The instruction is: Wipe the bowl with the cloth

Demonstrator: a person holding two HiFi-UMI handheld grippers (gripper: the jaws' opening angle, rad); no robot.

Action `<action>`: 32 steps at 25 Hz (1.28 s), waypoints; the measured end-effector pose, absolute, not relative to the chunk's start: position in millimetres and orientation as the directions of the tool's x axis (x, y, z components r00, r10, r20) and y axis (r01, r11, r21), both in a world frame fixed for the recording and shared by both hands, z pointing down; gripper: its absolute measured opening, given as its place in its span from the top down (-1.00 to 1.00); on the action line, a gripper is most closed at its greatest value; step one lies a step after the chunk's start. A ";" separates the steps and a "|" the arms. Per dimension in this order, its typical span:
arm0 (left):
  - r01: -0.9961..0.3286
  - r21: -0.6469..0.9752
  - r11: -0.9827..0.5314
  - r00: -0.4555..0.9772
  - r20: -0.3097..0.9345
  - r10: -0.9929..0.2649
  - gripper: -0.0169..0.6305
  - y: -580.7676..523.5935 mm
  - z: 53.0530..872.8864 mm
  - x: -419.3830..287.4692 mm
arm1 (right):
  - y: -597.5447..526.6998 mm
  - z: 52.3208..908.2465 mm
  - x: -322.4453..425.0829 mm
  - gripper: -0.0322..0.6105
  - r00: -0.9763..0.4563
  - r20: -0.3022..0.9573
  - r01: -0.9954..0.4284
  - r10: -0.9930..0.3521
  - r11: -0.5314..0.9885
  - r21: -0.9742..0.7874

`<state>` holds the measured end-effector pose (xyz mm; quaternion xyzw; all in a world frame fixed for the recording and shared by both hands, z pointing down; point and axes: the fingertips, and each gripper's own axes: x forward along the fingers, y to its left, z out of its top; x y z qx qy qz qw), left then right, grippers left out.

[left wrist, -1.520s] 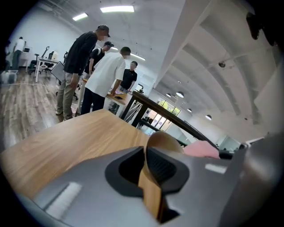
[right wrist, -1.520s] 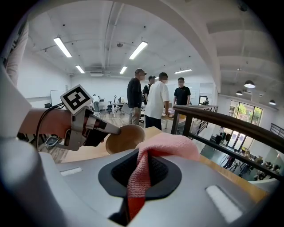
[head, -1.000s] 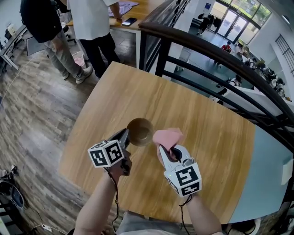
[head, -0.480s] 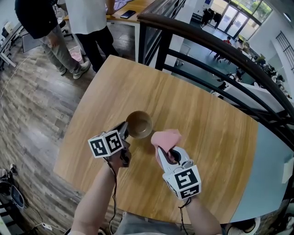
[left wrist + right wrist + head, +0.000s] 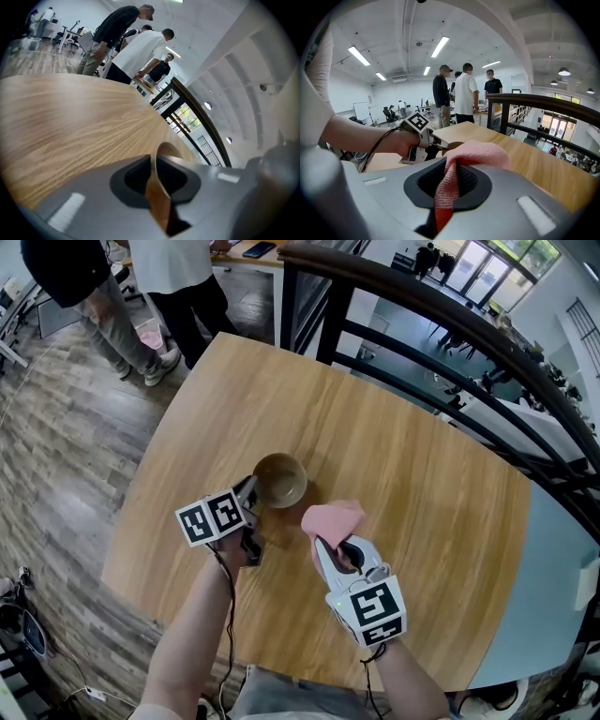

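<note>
The right tongs [image 5: 325,547] are clamped tight on a bunched pink cloth [image 5: 334,518]. The left tongs [image 5: 249,493] pinch the near rim of the brown bowl [image 5: 281,480], low on the tabletop [image 5: 403,456]. Their jaws have just been easing apart, with the rim between them. Wiping seems about to start. Next, the cloth needs pressing into the bowl, which must be held steady.

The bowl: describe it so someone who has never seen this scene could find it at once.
Start at the wooden table beside the black railing. Near its middle, just left of the pink cloth, is the bowl: small, round, brown, open side up, the only dish there.
</note>
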<state>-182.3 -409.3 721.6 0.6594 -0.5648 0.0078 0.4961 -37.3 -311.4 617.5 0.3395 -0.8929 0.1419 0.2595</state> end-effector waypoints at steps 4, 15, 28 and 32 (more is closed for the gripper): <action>-0.698 0.698 0.159 0.363 0.536 -0.762 0.83 -411.8 727.2 -181.5 | -309.0 619.2 -39.2 0.85 -0.641 0.559 -0.676 -0.526 0.732 -0.085; -0.681 0.718 0.140 0.344 0.484 -0.805 0.64 -402.3 703.5 -188.5 | -301.6 601.9 -27.6 0.85 -0.622 0.552 -0.689 -0.555 0.723 -0.051; -0.769 0.638 -0.044 0.360 0.377 -0.853 0.70 -353.3 580.2 -180.7 | -287.9 497.2 -17.5 0.85 -0.624 0.450 -0.686 -0.639 0.724 0.076; -0.771 0.635 -0.057 0.343 0.338 -0.877 0.78 -335.3 538.2 -178.0 | -279.6 458.0 -16.0 0.85 -0.637 0.396 -0.691 -0.661 0.718 0.086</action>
